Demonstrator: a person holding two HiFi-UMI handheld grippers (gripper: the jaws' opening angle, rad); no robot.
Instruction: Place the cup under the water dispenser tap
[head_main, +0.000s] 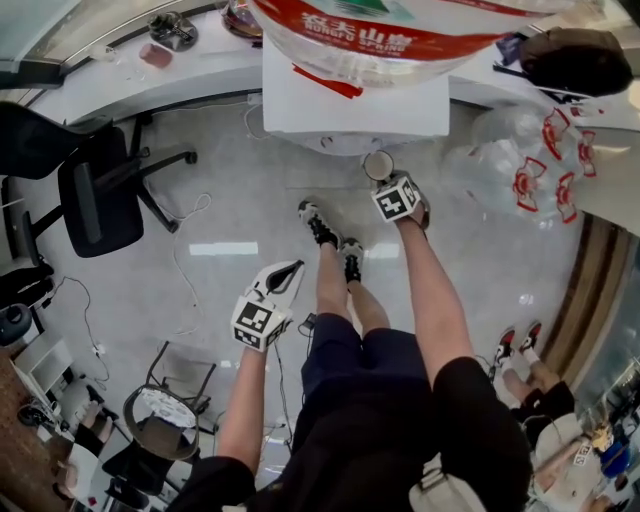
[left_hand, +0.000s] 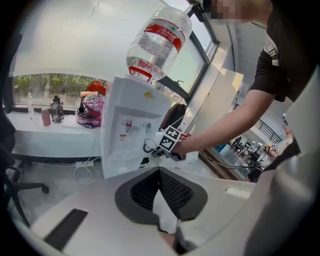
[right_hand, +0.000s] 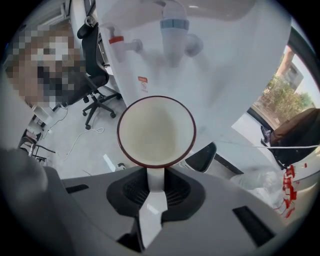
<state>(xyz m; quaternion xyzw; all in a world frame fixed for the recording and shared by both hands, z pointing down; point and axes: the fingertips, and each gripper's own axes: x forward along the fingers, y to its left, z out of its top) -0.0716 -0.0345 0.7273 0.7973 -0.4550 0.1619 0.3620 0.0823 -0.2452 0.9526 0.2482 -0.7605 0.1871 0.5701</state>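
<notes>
Now the right gripper (right_hand: 155, 187), jaws pinching the cup (right_hand: 156, 131) by its handle, holds it near the tap (right_hand: 174, 31). Next, ease it straight under, upright. The left gripper (left_hand: 159, 172) has its jaws pressed together, empty.

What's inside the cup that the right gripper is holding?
Nothing shows inside the cup: a bare cream interior down to the bottom, ringed by a dark red rim. Its handle is partly covered by the right gripper, and its underside is hidden.

Glossy ceramic-looking cup (right_hand: 156, 131), smooth white plastic dispenser (left_hand: 117, 107), polished floor (head_main: 230, 215)
</notes>
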